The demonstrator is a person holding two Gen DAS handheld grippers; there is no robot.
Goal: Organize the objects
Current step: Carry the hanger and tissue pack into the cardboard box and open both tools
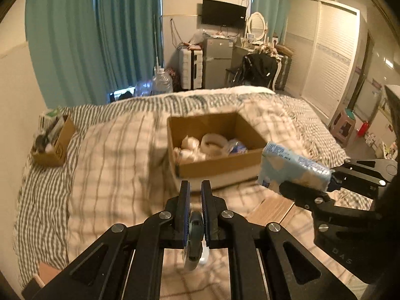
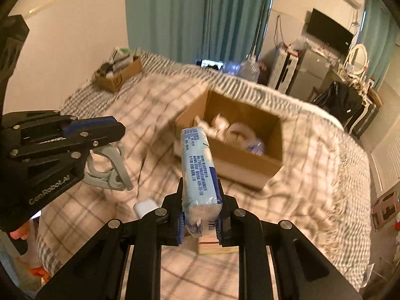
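two cardboard boxes sit on the bed: one open box (image 1: 215,147) near centre, a smaller one (image 1: 53,141) at nine o'clock. two grippers: the left (image 1: 195,187) and the right (image 2: 200,197). one blue tissue pack (image 2: 198,170). one grey clip (image 2: 110,170).

Two grippers above a checked bedspread

The left gripper (image 1: 195,187) pinches a grey-and-white plastic clip (image 1: 196,240); the right gripper (image 1: 327,180) clamps a pale-blue tissue pack (image 1: 292,166) just beside the open brown cardboard box (image 1: 217,166).
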